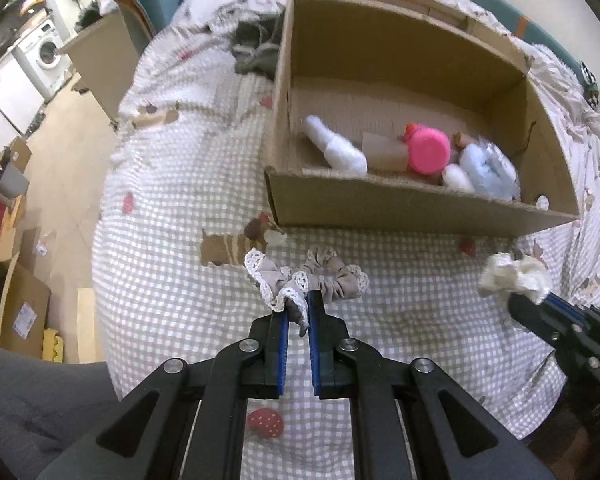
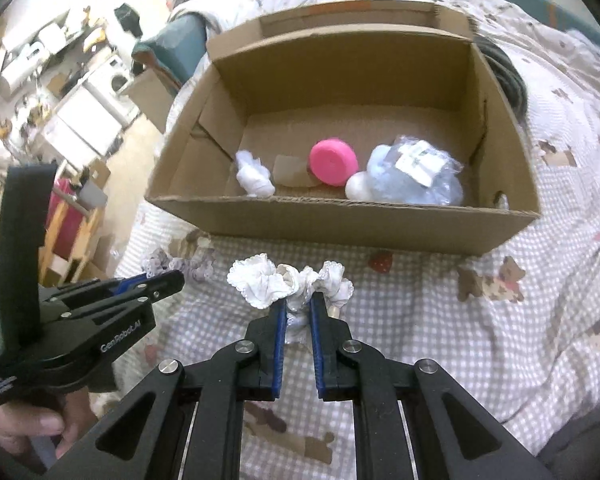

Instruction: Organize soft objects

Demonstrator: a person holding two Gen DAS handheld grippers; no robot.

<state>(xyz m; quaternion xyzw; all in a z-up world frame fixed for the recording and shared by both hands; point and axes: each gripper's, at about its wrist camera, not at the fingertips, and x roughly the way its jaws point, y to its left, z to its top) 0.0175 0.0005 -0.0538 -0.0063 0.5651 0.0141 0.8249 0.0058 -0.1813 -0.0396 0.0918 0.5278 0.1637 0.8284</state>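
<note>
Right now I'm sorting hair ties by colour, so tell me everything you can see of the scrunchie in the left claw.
The scrunchie is a gathered ring of soft beige-grey cloth, edged with white lace frills. It looks crumpled and bunched, with one frilly end flaring to the left. The left claw is shut on its near edge, blue pads pinching a fold. It hangs in front of the cardboard box, above the checked bedspread. Whether it touches the bedspread I cannot tell.
</note>
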